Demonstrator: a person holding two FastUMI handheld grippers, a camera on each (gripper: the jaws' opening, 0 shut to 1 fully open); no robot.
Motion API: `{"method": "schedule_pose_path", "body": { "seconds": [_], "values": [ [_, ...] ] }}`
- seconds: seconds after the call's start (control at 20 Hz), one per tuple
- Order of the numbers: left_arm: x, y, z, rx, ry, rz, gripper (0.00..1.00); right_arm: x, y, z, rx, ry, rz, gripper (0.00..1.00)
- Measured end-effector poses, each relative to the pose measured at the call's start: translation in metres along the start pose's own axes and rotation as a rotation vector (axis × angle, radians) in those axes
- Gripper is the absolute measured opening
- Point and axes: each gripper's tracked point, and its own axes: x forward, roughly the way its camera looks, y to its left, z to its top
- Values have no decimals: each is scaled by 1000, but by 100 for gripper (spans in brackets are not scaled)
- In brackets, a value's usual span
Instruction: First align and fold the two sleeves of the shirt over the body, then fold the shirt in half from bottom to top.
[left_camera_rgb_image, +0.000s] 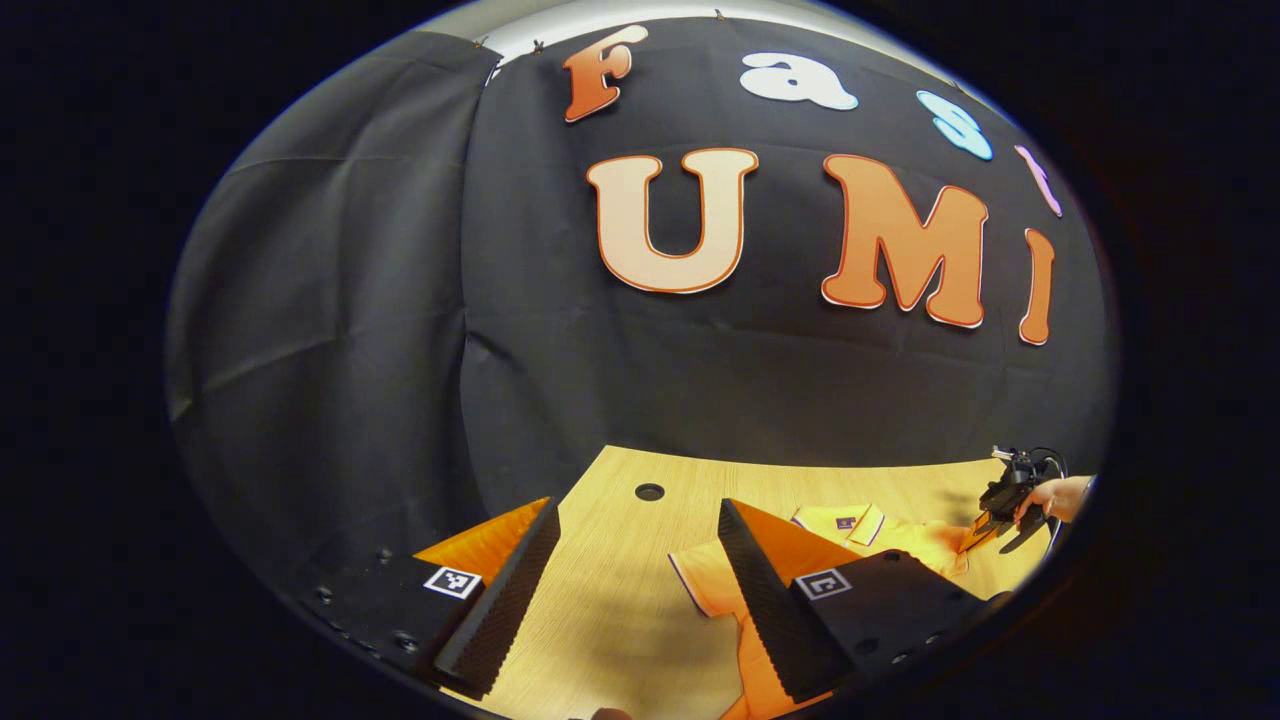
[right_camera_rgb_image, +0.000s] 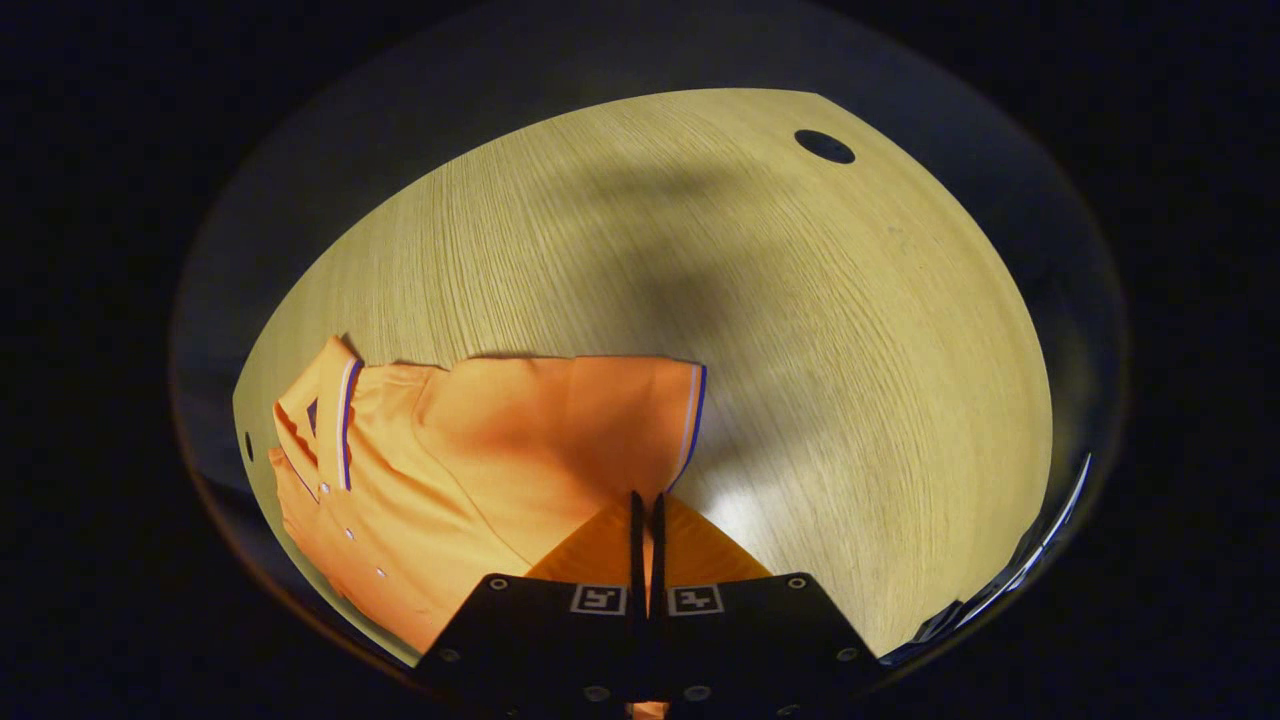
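Gleaming wooden table (right_camera_rgb_image: 760, 330), black cloth wall (left_camera_rgb_image: 380, 330)

Your left gripper view is evenly lit and sharp in the middle, though the fisheye bends the surface (left_camera_rgb_image: 620, 600) and dims its rim. In your right gripper view, overhead light throws a broad soft shadow across the surface (right_camera_rgb_image: 700, 280), leaves a glare patch beside the claw (right_camera_rgb_image: 646, 510), and the edges darken and smear.

- Left hand-held gripper (left_camera_rgb_image: 640, 560): black body, screws along the edge, a square black-and-white marker on each wedge-shaped finger.
- Right hand-held gripper (right_camera_rgb_image: 646, 520): same black body, twin markers.
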Motion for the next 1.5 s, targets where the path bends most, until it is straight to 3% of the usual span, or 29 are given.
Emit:
{"method": "schedule_pose_path", "body": {
  "seconds": [0.6,1.0,1.5],
  "values": [
    [-8,2,7,-21,-33,-43,98,-72,25,14,-194,-168,-18,0],
    [-11,34,11,-48,-50,-61,98,-120,91,5,-336,-265,-3,0],
    [-10,92,2,-73,-36,-32,98,-114,181,-40,-495,-256,63,1]
  ]
}}
